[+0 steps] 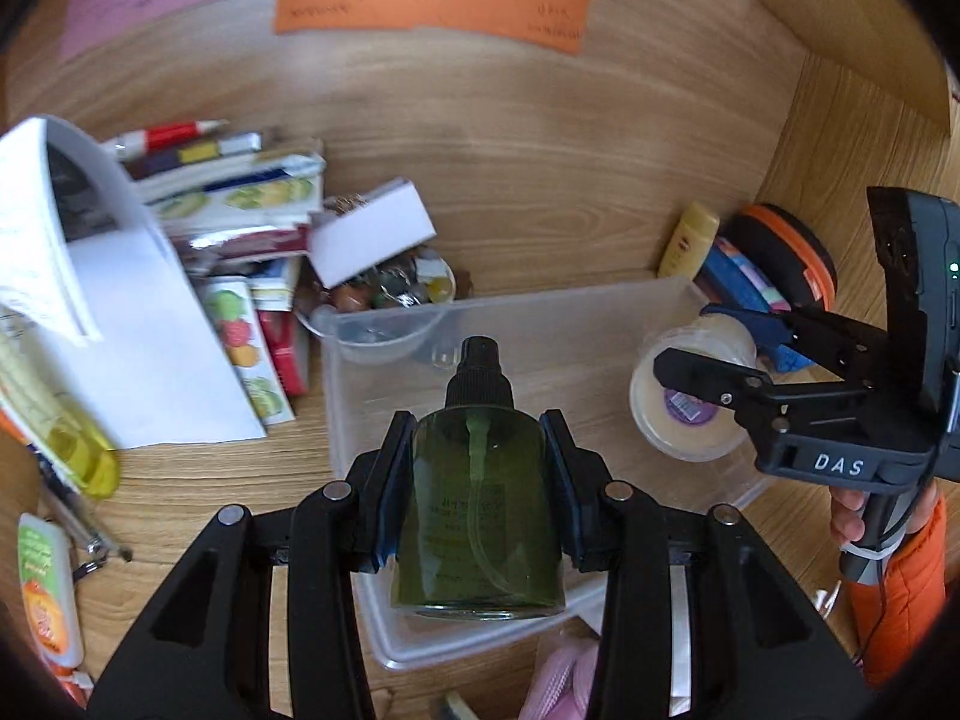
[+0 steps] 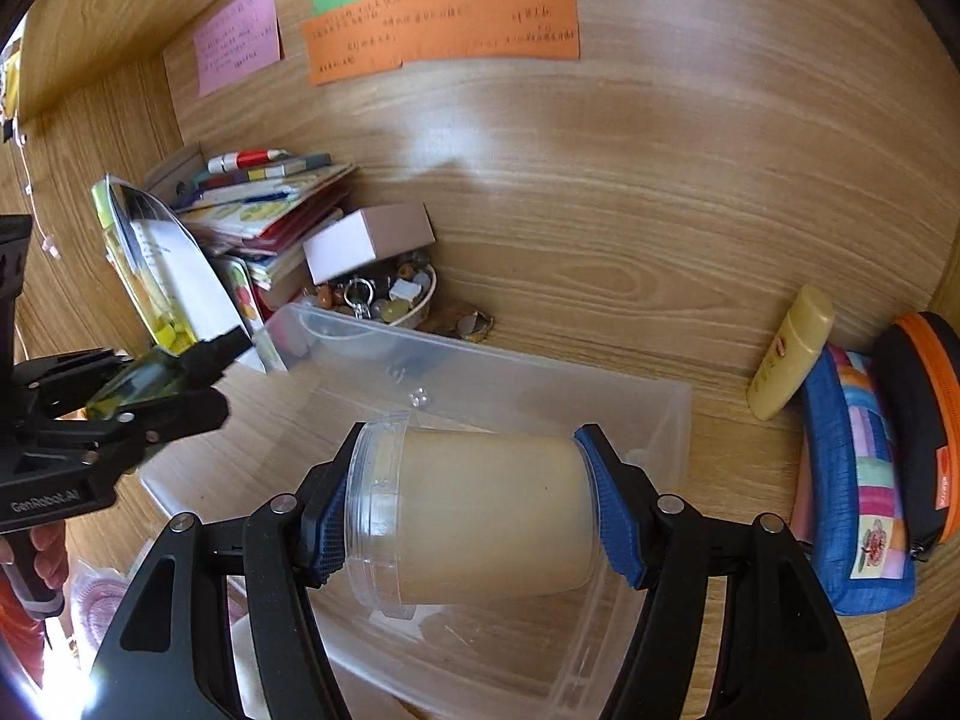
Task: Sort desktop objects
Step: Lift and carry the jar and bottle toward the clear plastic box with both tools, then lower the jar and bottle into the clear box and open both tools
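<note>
My left gripper is shut on a green spray bottle with a black pump top, held above the clear plastic bin. The same left gripper and green spray bottle appear at the left of the right wrist view. My right gripper is shut on a cream-filled clear jar, which lies sideways over the clear plastic bin. In the left wrist view the right gripper holds that jar over the bin's right end.
A stack of booklets and papers lies left of the bin. Behind it are a pale box and a bowl of trinkets. A yellow tube, patchwork pouch and black-orange case lean at the right. Coloured notes hang on the back wall.
</note>
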`<action>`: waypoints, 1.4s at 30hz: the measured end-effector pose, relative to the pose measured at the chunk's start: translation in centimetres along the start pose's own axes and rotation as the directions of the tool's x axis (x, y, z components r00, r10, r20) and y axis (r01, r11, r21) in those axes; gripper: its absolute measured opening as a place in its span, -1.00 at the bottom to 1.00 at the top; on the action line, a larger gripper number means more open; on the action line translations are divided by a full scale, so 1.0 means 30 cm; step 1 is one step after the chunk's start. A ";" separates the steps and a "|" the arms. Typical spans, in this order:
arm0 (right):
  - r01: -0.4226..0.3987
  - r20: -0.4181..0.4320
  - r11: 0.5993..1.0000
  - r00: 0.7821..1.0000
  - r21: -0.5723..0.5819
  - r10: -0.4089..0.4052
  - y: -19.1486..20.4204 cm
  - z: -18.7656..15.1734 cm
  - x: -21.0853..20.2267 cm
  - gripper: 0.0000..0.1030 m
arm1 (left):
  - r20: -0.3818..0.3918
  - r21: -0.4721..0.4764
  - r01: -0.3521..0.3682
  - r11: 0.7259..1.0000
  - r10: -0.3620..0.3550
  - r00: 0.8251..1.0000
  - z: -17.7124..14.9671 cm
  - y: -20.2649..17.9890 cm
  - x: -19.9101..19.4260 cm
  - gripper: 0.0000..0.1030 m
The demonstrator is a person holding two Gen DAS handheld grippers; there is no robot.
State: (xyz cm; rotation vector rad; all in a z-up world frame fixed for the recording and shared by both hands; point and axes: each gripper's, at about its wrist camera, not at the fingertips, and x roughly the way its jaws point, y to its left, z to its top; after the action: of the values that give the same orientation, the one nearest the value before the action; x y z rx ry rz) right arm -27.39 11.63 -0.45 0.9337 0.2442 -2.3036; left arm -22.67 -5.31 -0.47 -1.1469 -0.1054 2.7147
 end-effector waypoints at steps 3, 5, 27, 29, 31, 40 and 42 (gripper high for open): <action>0.002 -0.018 1.000 1.000 -0.018 -0.003 0.005 -0.002 0.028 0.23 | -0.033 0.015 -0.004 1.000 0.004 0.999 0.005 -0.005 0.031 -0.20; 0.004 -0.026 1.000 1.000 -0.023 -0.005 0.008 -0.003 0.043 0.23 | -0.059 0.033 -0.024 0.999 0.026 0.998 0.008 -0.010 0.054 -0.21; -0.010 -0.113 0.996 0.994 -0.092 0.000 0.050 -0.053 0.119 0.23 | -0.146 0.167 -0.088 0.982 0.113 0.983 -0.014 -0.066 0.160 -0.20; -0.012 -0.123 0.995 0.992 -0.096 0.000 0.054 -0.056 0.124 0.23 | -0.151 0.171 -0.092 0.981 0.118 0.982 -0.014 -0.066 0.165 -0.20; -0.011 -0.138 0.994 0.990 -0.105 -0.003 0.061 -0.059 0.131 0.24 | -0.151 0.171 -0.093 0.981 0.119 0.981 -0.013 -0.065 0.168 -0.18; 0.044 -0.028 0.988 0.998 -0.145 -0.048 0.082 -0.020 0.029 0.45 | -0.088 0.185 -0.117 0.976 0.135 0.987 -0.001 -0.079 0.106 0.25; 0.062 -0.011 0.986 0.998 -0.156 -0.065 0.089 -0.013 0.007 0.46 | -0.063 0.190 -0.133 0.973 0.147 0.987 0.004 -0.087 0.078 0.35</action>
State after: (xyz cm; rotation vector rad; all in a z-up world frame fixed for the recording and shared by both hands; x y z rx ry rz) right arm -25.62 9.58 -0.69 0.8771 0.4593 -2.2977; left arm -23.96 -2.26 -1.65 -1.2437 0.2432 2.7252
